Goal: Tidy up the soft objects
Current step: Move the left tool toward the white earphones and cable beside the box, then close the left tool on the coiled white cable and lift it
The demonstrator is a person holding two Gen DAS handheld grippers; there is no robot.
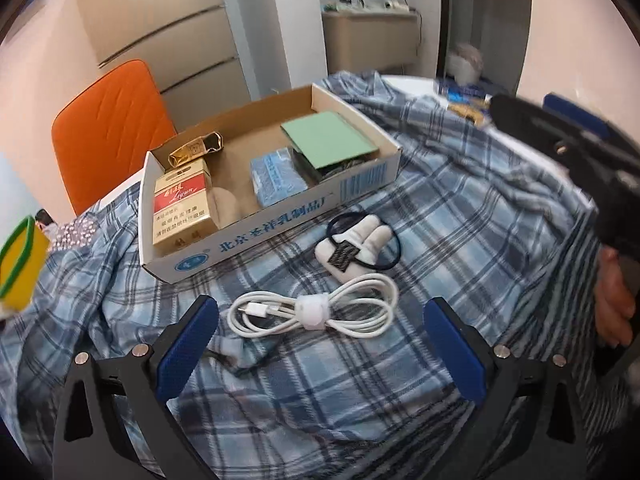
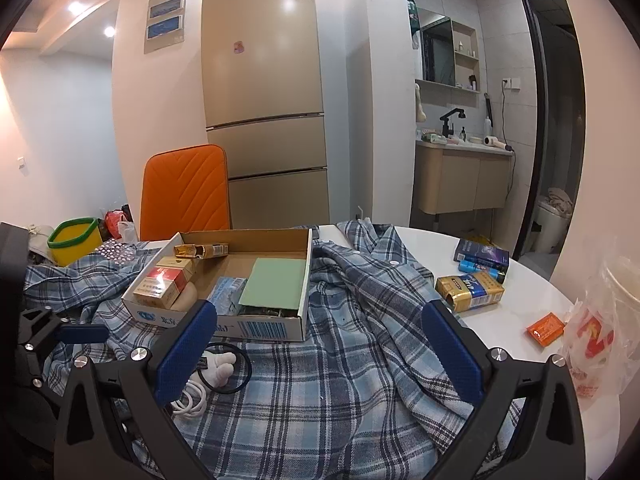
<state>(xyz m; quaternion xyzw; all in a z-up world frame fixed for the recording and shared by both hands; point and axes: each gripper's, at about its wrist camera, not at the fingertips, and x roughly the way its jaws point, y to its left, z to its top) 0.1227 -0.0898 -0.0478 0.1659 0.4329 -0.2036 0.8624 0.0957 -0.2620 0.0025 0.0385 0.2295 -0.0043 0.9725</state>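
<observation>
A blue plaid shirt [image 1: 460,208] lies spread over the round white table; it also shows in the right wrist view [image 2: 360,320]. On it lie a coiled white cable [image 1: 316,312], a small white plush with a black hair tie [image 1: 356,246], and an open cardboard box [image 1: 280,216] holding cigarette packs, a tissue pack and a green card. My left gripper [image 1: 320,344] is open and empty, just in front of the cable. My right gripper [image 2: 320,344] is open and empty above the shirt, right of the plush [image 2: 220,364] and in front of the box [image 2: 256,328].
An orange chair [image 2: 186,192] stands behind the table, a yellow bin [image 2: 76,240] at the left. On the bare table [image 2: 520,320] at the right lie a gold pack [image 2: 470,286], dark boxes [image 2: 482,258], an orange packet [image 2: 546,328] and a plastic bag [image 2: 600,332].
</observation>
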